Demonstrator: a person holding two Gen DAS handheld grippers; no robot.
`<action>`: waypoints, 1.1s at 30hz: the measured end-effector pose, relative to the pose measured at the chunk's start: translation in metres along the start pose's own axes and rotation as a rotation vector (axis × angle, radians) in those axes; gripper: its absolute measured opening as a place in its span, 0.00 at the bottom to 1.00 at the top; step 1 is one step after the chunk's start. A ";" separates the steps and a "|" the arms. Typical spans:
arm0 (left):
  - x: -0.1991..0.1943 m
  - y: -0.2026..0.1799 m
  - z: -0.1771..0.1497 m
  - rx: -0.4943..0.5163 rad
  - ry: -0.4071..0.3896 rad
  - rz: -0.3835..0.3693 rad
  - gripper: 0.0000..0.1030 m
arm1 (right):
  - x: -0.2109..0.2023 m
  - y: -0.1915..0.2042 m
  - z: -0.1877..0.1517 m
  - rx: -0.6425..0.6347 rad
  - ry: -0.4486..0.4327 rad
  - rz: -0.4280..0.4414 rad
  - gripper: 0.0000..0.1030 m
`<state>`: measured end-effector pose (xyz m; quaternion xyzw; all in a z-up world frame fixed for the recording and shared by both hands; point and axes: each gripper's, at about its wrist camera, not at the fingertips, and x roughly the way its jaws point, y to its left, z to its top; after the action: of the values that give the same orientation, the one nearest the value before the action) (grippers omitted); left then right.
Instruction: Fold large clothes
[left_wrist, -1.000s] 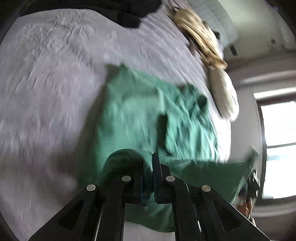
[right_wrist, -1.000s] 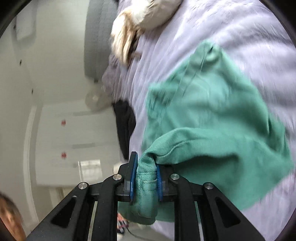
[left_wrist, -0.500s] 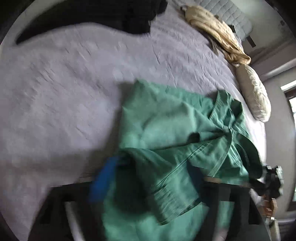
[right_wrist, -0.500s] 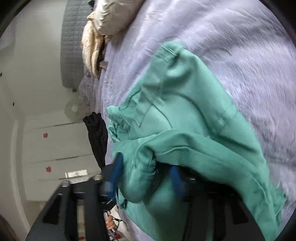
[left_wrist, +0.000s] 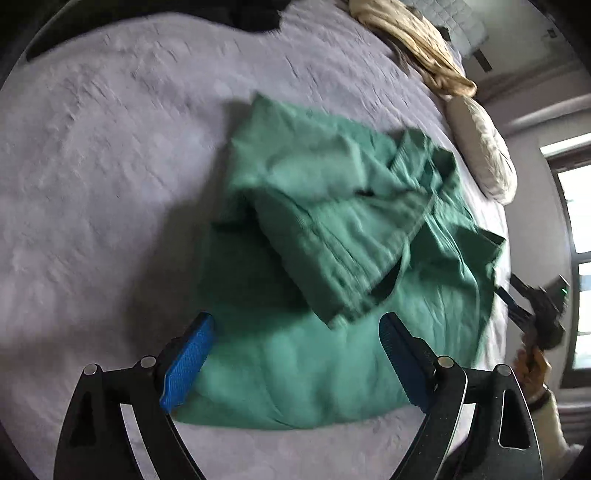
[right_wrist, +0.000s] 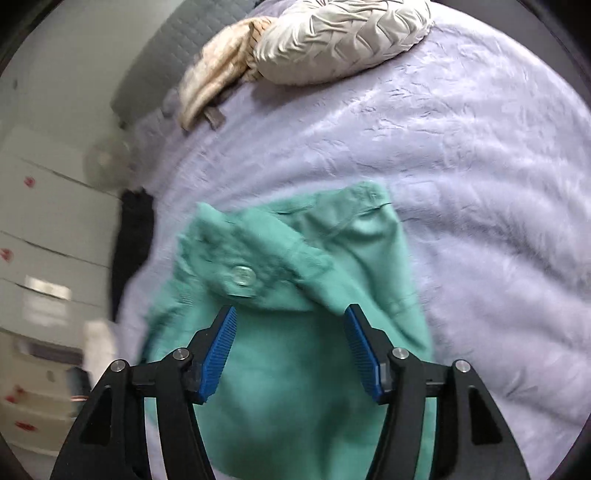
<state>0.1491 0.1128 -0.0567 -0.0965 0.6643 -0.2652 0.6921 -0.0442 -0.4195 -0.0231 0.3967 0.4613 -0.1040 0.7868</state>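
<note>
Left wrist view: left gripper (left_wrist: 295, 339) spread wide, both blue pads (left_wrist: 186, 363) clear of cloth, nothing pinched; green garment (left_wrist: 332, 236) lies under and ahead of it on the bed, one part folded over the rest, edges rumpled. Right gripper (left_wrist: 535, 302) shows at the far right edge of this view, held in a hand (left_wrist: 532, 360) with a light sleeve.

Right wrist view: right gripper (right_wrist: 290, 343) jaws opening, blue pads (right_wrist: 221, 354) apart, green garment (right_wrist: 295, 332) below and between them but not pressed; a metal button (right_wrist: 242, 275) sits on the bunched band just ahead of the fingers.

Surface: pale lilac bedspread (left_wrist: 110, 166), textured, covers the whole bed. One cream pillow (right_wrist: 340, 37) near the head end, one tan garment (right_wrist: 218, 74) touching it, one dark garment (right_wrist: 135, 236) at the bed edge. Grey quilted headboard (right_wrist: 155, 59) behind them.

Room: white drawers (right_wrist: 44, 236) with red marks, one fan (right_wrist: 105, 160) beside the bed, one window (left_wrist: 576, 258) bright at right of left view.

Count: two grippers, three garments, one pillow.
</note>
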 end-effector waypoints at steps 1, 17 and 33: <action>0.006 -0.002 0.000 0.000 0.007 -0.012 0.87 | 0.003 -0.003 0.000 -0.005 -0.002 -0.021 0.63; 0.011 -0.031 0.111 -0.053 -0.295 0.098 0.87 | 0.053 0.008 0.022 -0.111 0.014 -0.171 0.66; 0.078 -0.040 0.073 0.133 -0.237 0.407 0.95 | 0.062 0.033 0.043 -0.273 -0.041 -0.261 0.10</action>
<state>0.2090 0.0245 -0.0975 0.0546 0.5654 -0.1501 0.8092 0.0358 -0.4160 -0.0442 0.2210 0.5023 -0.1499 0.8224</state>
